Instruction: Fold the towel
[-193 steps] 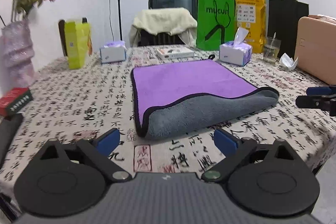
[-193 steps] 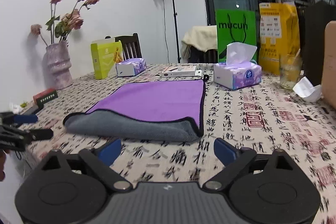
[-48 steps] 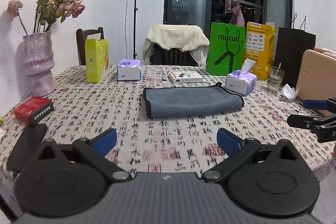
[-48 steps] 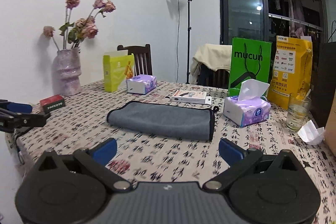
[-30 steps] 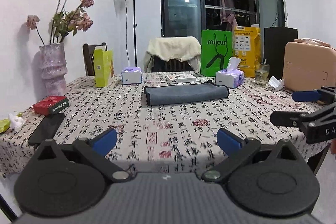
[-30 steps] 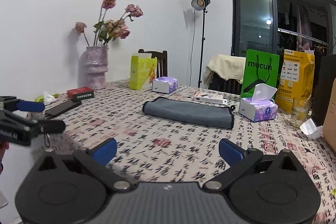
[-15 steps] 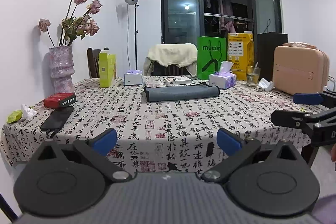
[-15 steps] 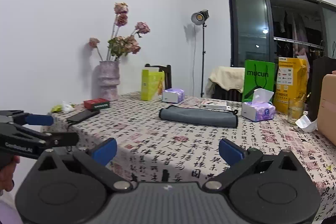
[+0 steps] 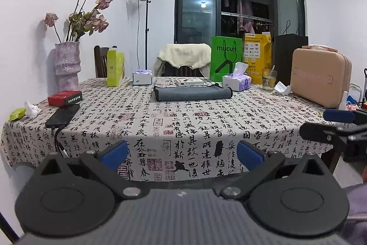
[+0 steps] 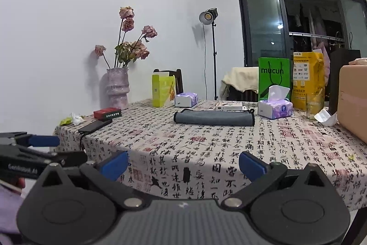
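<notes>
The towel lies folded into a narrow grey strip with black edging near the far middle of the table; it also shows in the right wrist view. My left gripper is open and empty, held off the table's near edge, far from the towel. My right gripper is open and empty, also back from the near edge. Each gripper shows at the side of the other's view: the right one and the left one.
The table has a calligraphy-print cloth. On it: a vase of dried roses, a red box, a black phone, a yellow-green box, tissue packs, a glass, a pink case. Bags and a chair stand behind.
The towel went from half-folded purple-side-up to a narrow grey strip. Both grippers have drawn back from the table, so the towel now looks small and far.
</notes>
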The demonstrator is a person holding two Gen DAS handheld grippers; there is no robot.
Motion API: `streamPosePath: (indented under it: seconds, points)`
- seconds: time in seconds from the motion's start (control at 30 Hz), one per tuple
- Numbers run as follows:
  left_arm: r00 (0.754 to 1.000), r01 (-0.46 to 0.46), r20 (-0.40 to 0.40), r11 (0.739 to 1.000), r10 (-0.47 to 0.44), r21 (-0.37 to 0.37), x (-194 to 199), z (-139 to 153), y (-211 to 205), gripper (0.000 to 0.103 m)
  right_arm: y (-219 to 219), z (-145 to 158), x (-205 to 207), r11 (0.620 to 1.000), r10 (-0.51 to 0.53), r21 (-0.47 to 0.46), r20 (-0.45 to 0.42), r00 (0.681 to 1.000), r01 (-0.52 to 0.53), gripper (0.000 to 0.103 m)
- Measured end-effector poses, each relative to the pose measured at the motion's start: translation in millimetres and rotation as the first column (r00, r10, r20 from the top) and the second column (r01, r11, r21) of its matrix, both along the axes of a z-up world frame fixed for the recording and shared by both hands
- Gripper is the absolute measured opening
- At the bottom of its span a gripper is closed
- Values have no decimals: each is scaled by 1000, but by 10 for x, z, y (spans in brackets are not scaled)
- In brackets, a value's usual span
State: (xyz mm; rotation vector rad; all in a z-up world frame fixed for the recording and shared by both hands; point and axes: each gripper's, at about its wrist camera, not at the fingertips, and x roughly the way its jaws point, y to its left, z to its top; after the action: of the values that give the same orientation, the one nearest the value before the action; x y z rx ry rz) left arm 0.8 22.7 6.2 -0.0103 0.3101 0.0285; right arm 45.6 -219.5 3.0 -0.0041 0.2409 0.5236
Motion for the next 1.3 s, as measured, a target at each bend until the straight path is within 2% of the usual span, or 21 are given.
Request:
streamPosePath:
  seconds: [0.43,1.3]
  points:
    - [1000,4,9,999,-4,37,-76,25,-38,103,60,-38,-210,1000,18,-6,-8,1000,-18,103]
    - [1000,26,-5,999,-26,35,-55,-3,-76,103,59,-51,-219,1000,5,-11,-2,1000,-5,103]
